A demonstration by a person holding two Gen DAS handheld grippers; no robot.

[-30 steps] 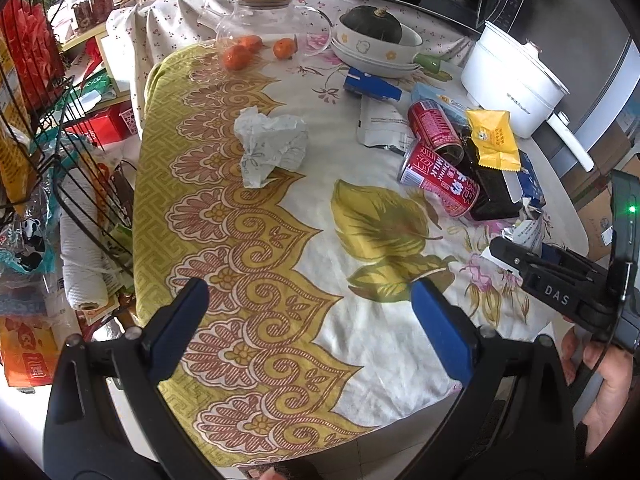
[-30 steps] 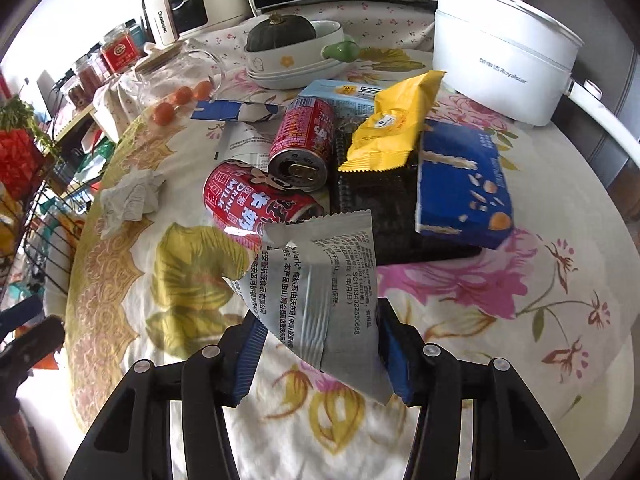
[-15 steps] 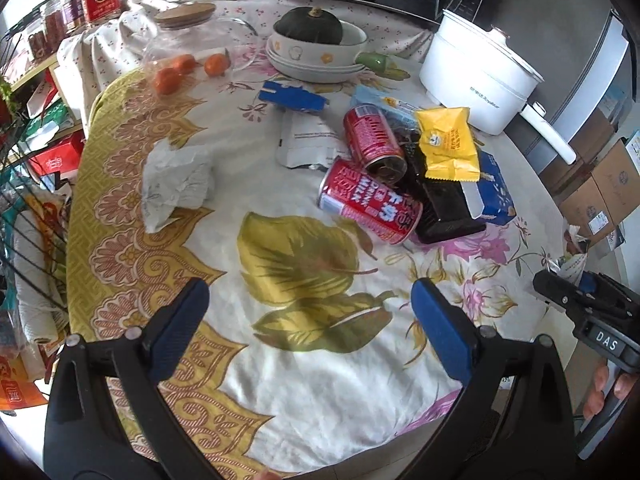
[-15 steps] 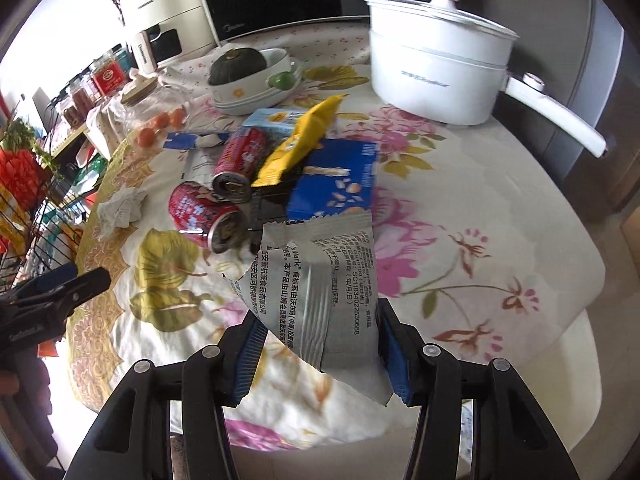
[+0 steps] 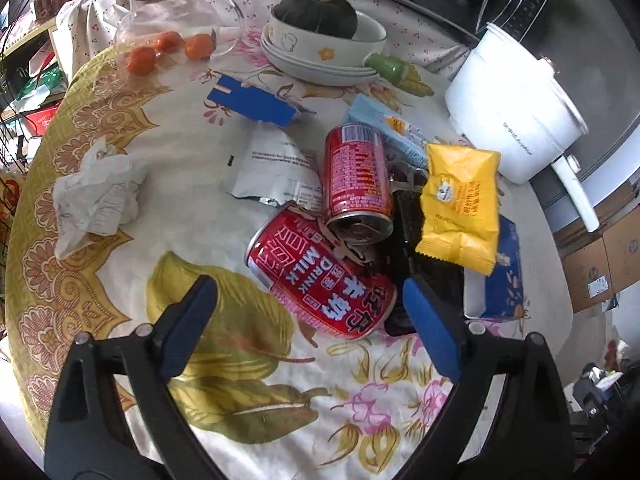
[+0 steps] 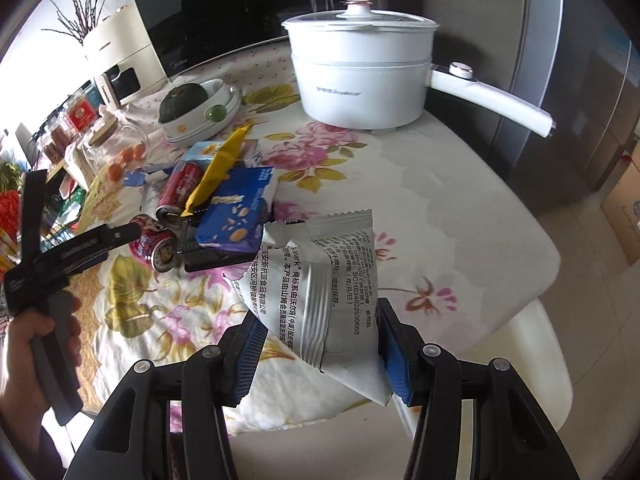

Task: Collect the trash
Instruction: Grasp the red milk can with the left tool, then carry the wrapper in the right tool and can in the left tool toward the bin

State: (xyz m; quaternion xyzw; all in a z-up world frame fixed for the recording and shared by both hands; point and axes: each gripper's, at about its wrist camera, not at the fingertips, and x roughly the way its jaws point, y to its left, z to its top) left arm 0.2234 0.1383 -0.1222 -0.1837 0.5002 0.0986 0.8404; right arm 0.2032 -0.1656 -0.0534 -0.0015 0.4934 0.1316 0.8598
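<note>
Fingers of the left gripper (image 5: 308, 328), spread but just closing a little, straddle the red milk can (image 5: 320, 280) lying slantwise between them, untouched, while the right gripper (image 6: 320, 340) clamps a silver wrapper (image 6: 320, 280) farther from that can.

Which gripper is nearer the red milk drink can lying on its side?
Left. The left gripper hangs just above the red milk drink can, jaws open astride it. The right gripper, clamped on a silver wrapper, is off by the table's edge.
</note>
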